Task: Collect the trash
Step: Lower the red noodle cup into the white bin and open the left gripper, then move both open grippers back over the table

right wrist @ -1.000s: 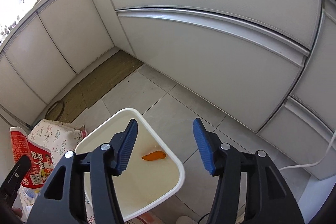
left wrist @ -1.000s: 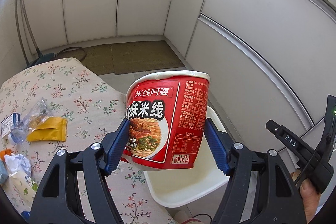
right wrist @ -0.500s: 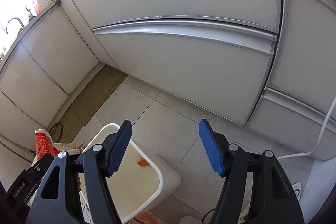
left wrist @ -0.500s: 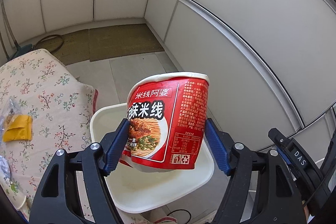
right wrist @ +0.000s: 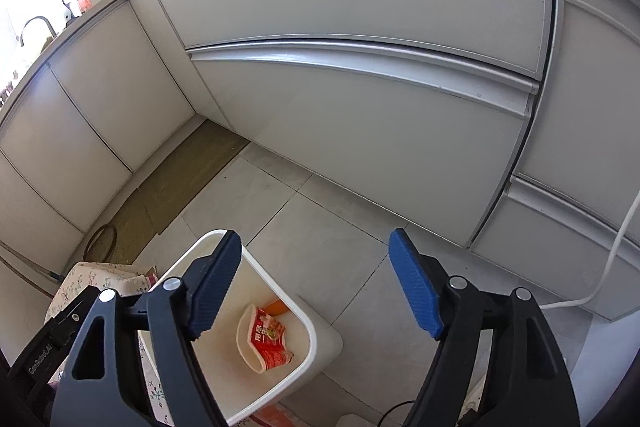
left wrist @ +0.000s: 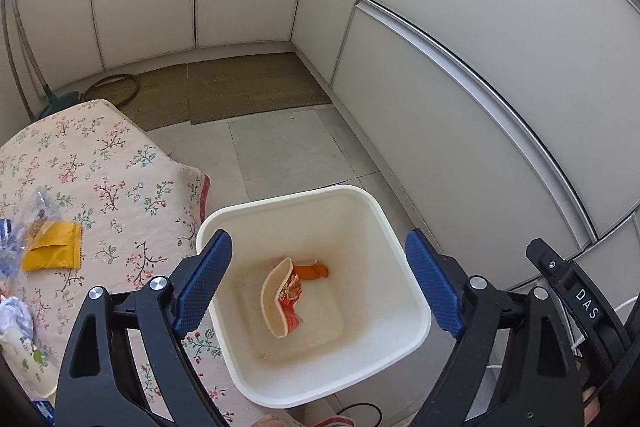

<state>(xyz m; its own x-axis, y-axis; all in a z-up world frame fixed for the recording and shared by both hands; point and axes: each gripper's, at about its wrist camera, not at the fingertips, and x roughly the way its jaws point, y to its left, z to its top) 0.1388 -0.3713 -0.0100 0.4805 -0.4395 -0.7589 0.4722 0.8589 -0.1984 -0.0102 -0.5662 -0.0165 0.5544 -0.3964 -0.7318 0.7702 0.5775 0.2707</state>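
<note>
The left gripper (left wrist: 318, 283) hung over the bin (left wrist: 416, 331), tipped downward, its two blue pads spread wide with nothing between them. The right gripper (right wrist: 316, 287) hovered beside it, aimed past the bin's far rim toward the floor (right wrist: 320, 211) and the cabinets (right wrist: 360, 115); its pads stood wide apart too, and empty.

One white bin stood on the floor, hard against the corner of the table (left wrist: 100, 179) with the flowered cloth. Inside it lay two things: one red cup (left wrist: 282, 297) on its side, mouth toward the table, and one small orange scrap (left wrist: 312, 271) just beyond it, touching or nearly so.

On the table, well apart from the bin, I counted one yellow packet (left wrist: 52, 251), one clear wrapper (left wrist: 38, 211) partly over it, one crumpled tissue (left wrist: 16, 313) near the edge of the view, and a pale bottle (left wrist: 22, 355) below that. Something blue showed at the far left, too cut off to name.

Two brown mats (left wrist: 224, 91) lay side by side along the cabinets, and one dark hoop (left wrist: 110, 91) rested on the floor beside them. A white cord (right wrist: 612, 259) trailed down by the right-hand cabinets.
</note>
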